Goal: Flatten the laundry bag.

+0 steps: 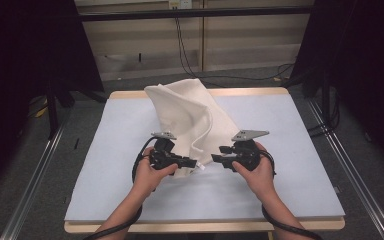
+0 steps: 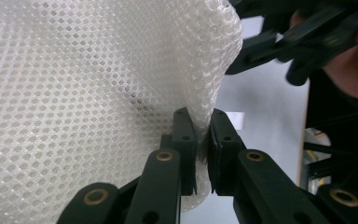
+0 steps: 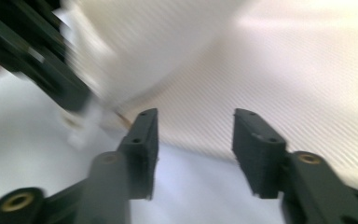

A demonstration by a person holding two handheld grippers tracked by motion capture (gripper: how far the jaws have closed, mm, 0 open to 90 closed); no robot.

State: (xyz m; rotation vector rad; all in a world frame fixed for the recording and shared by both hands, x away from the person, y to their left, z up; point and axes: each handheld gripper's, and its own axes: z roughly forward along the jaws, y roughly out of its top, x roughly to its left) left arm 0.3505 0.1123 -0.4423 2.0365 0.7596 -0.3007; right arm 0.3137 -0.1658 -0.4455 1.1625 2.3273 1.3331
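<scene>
My left gripper [image 1: 192,164] sits at the near left edge of the bag [image 1: 190,117], its jaws clamped on a fold of the white mesh. In the left gripper view the mesh [image 2: 84,93] bulges above and to the left of my jaws, and a pinch of it is squeezed between the two pads [image 2: 185,135].

The bag lies on the table [image 1: 105,165], a pale blue-grey sheet. It runs from the far middle down toward me, its near end raised between my hands. A white cord [image 1: 204,135] hangs along its right side.

My right gripper [image 1: 216,155] points left at the bag's near edge, just beside the other gripper. Its jaws stand apart with nothing between them; the blurred mesh [image 3: 284,70] lies beyond the tips.
</scene>
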